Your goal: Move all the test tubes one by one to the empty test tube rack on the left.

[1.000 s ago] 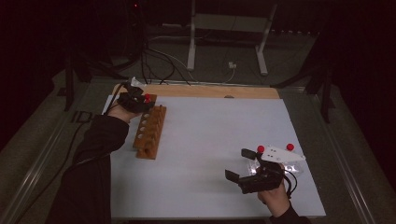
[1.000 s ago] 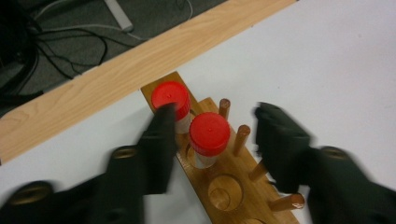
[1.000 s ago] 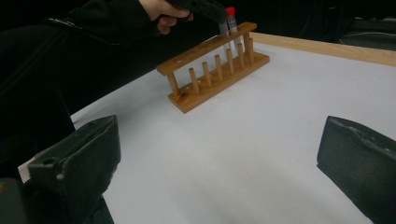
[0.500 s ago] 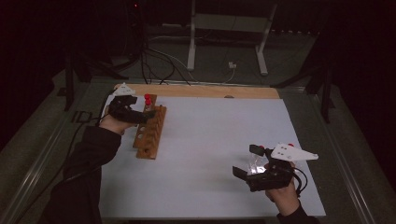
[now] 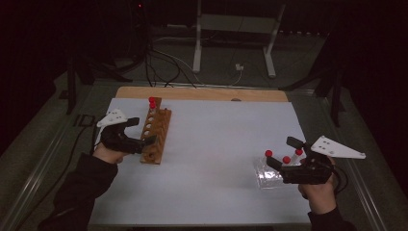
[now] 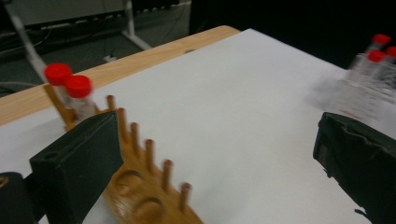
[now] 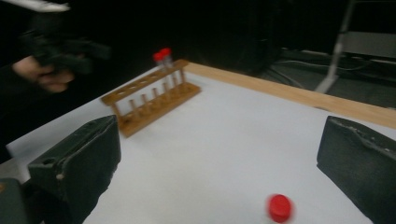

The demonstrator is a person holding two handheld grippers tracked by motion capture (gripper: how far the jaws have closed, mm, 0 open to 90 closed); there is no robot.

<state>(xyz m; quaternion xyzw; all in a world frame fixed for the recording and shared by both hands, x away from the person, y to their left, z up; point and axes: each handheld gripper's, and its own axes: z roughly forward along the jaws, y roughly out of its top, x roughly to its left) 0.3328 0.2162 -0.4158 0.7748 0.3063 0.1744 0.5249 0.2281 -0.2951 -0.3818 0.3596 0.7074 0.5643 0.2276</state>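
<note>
We see our left gripper [image 5: 144, 132] beside the near end of the wooden rack [image 5: 156, 136], at its left side; its jaws have just been opening and now stand spread wide with nothing between the pads. In the left gripper view the rack [image 6: 140, 177] runs between those jaws, its row of pegs and round holes bare at the near end. At the rack's far end stand two red-capped tubes [image 5: 152, 103], close together and upright; the left gripper view shows them [image 6: 70, 91] side by side.

Our right gripper [image 5: 284, 154] hovers at the right side of the table, jaws spread, nothing pinched. Just in front of it lie three more red-capped tubes [image 5: 284, 159] on a clear plastic holder [image 5: 267, 177], whose exact shape we cannot tell. In the right gripper view one red cap [image 7: 280, 207] sits low between the open jaws, blurred.

The white sheet [image 5: 216, 144] covering the table is bare between rack and holder, so nothing stands between the two groups of tubes. A strip of wooden tabletop [image 5: 202, 94] shows at the far edge. Beyond it the floor is dark, with cables [image 5: 159, 62] and the white legs of a stand [image 5: 231, 43]. A cable trails off the table's left side.
</note>
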